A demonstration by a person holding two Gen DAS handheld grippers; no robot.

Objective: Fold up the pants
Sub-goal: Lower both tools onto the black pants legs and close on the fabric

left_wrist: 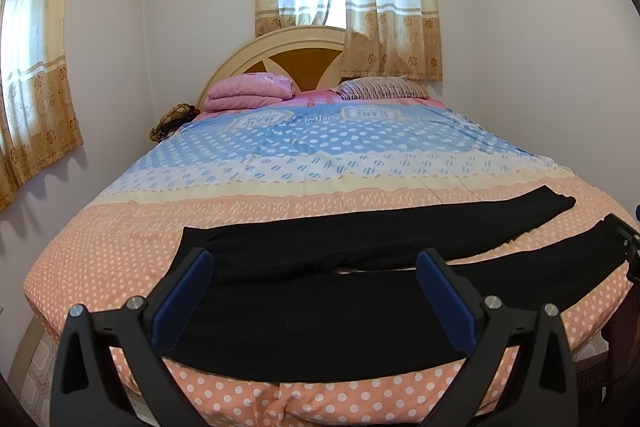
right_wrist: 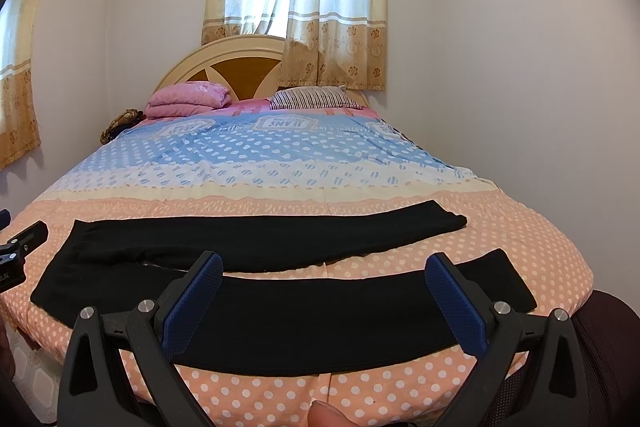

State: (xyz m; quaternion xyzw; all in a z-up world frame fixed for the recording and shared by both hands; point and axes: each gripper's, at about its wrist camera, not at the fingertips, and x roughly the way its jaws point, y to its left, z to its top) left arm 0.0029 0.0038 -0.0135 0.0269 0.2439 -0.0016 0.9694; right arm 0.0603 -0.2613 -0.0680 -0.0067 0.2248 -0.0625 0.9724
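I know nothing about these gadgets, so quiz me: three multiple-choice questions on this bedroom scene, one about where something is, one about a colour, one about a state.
1. Where do the pants lie?
A. near the foot end of the bed, across it
B. on the pillows
C. on the floor

2. What colour are the pants?
A. pink
B. black
C. blue

3. How do the left gripper and right gripper stand?
A. both open, holding nothing
B. both clamped on cloth
C. one open, one clamped

Answers:
1. A: the pants stretch sideways over the peach dotted end of the bedspread, far from the striped pillow by the headboard.
2. B: both legs are plain black against the dotted cover.
3. A: in each wrist view the blue pads stand wide apart, with the pants lying flat beyond them and no cloth pinched.
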